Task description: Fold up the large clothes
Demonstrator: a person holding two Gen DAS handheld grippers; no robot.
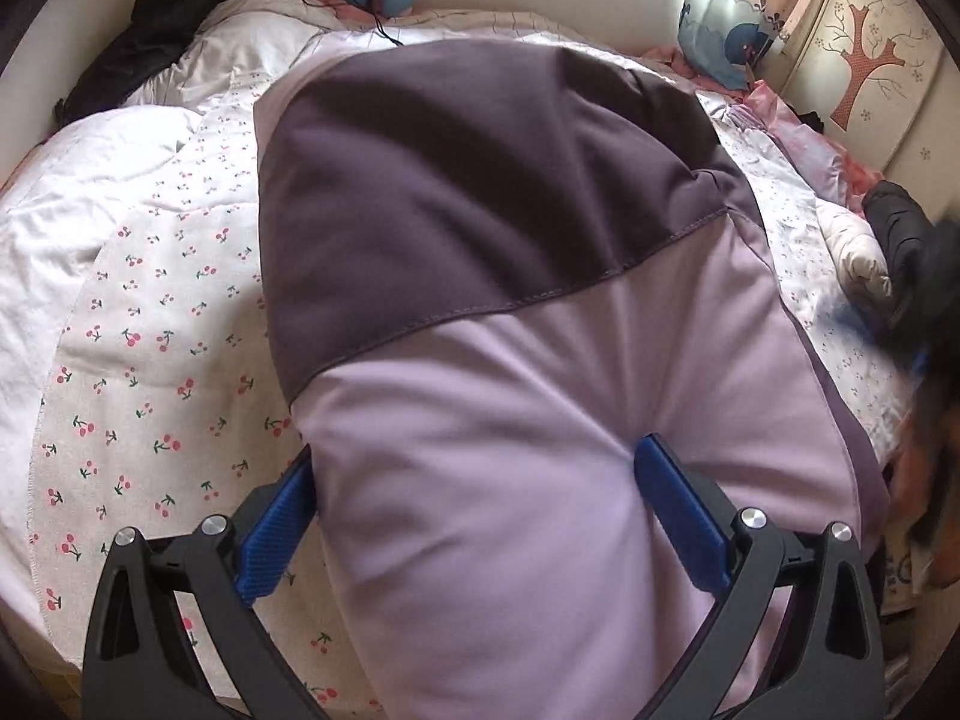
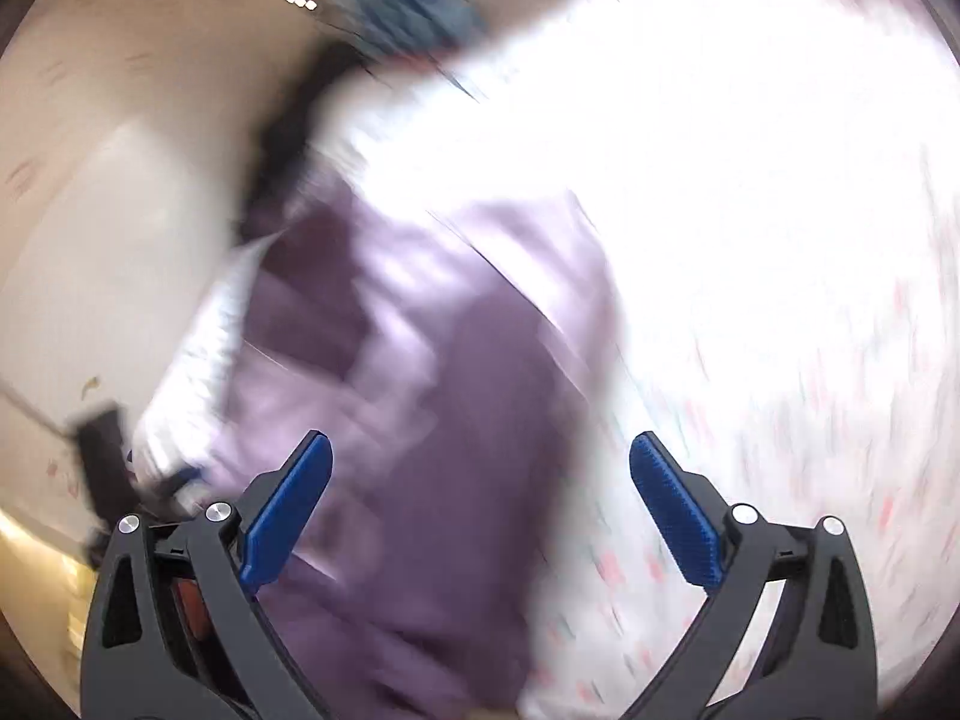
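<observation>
A large two-tone garment (image 1: pixel 510 312), dark purple above and pale lilac below, lies on a bed. My left gripper (image 1: pixel 474 480) is open with its jaws wide apart, and the lilac cloth bulges up between its blue fingers (image 1: pixel 678 516). In the right wrist view the picture is heavily blurred by motion. My right gripper (image 2: pixel 480 480) is open and empty above the purple garment (image 2: pixel 420 420). The right hand's dark shape shows blurred at the far right of the left wrist view (image 1: pixel 924 300).
The bed has a white cherry-print sheet (image 1: pixel 150 360) and a white duvet (image 1: pixel 90 180). A black garment (image 1: pixel 156 24) lies at the back left. Blue patterned pillows (image 1: pixel 726 36) and a headboard with a tree decoration (image 1: pixel 864 54) stand at the back right.
</observation>
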